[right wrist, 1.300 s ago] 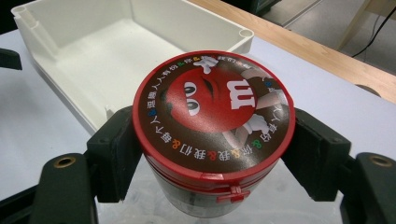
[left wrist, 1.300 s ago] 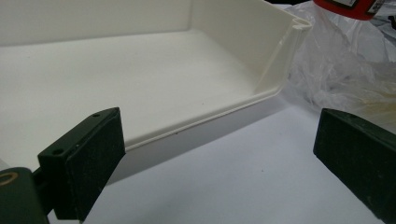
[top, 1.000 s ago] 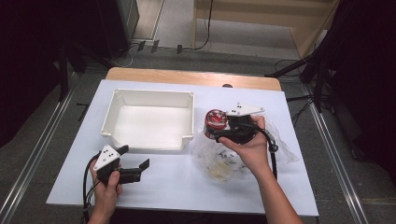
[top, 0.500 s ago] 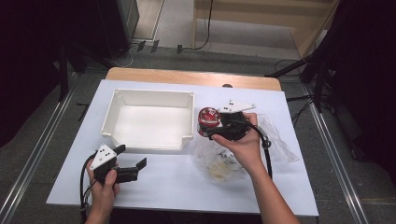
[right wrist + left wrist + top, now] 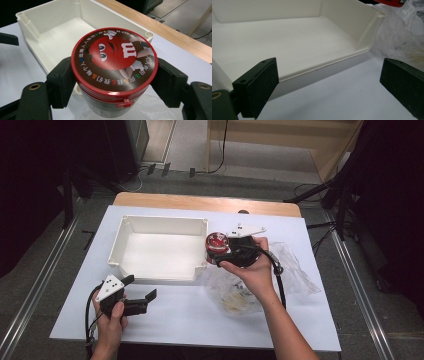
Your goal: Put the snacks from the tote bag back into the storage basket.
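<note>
A candy jar with a red printed lid stands upright between the jaws of my right gripper, whose pads press on its sides just under the lid. From above, the jar hangs in the right gripper just beside the right wall of the white bin. My left gripper rests low on the white sheet in front of the bin, open with nothing in it. In its own view the left gripper faces the bin's low front lip.
A crumpled clear plastic bag with pale contents lies on the white sheet under and right of the right hand; the bag also reaches near the bin's corner. The bin is empty. A wooden table edge runs behind it.
The right gripper has carried the jar leftward, closer to the bin's right wall. The left gripper has stayed in place.
</note>
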`<action>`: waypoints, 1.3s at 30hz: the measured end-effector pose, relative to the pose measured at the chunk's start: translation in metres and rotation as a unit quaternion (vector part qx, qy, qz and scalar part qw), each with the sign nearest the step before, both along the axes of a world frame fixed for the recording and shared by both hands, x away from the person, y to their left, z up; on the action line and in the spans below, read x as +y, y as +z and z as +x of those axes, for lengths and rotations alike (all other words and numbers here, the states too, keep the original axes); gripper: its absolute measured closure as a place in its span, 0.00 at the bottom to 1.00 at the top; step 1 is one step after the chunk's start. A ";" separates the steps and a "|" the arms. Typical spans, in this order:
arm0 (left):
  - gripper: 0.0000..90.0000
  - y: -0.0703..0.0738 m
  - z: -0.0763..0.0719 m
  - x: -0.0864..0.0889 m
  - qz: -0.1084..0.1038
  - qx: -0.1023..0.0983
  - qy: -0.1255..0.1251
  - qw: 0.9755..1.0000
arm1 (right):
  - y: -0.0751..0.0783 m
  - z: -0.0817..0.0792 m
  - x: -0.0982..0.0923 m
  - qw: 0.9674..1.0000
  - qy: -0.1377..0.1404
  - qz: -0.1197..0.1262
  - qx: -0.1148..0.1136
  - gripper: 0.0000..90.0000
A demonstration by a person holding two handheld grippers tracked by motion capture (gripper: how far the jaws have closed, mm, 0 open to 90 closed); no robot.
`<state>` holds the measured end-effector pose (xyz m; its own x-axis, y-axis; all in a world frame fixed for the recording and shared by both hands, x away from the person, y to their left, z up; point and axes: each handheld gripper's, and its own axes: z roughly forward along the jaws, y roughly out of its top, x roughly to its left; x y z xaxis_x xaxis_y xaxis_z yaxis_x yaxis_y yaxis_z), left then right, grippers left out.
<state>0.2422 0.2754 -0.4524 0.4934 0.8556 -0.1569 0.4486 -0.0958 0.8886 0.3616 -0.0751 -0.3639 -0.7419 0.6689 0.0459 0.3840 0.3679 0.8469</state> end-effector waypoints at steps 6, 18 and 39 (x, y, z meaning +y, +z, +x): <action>0.02 0.000 0.000 0.001 -0.003 0.000 -0.001 1.000 | 0.003 0.003 0.006 1.000 0.006 -0.001 -0.005 0.29; 0.02 0.000 0.000 0.000 -0.003 0.000 -0.002 1.000 | 0.005 0.007 0.017 1.000 0.014 0.001 -0.007 0.29; 0.02 0.000 0.000 -0.002 -0.003 -0.001 -0.005 1.000 | 0.007 0.012 0.033 1.000 0.030 0.000 -0.007 0.29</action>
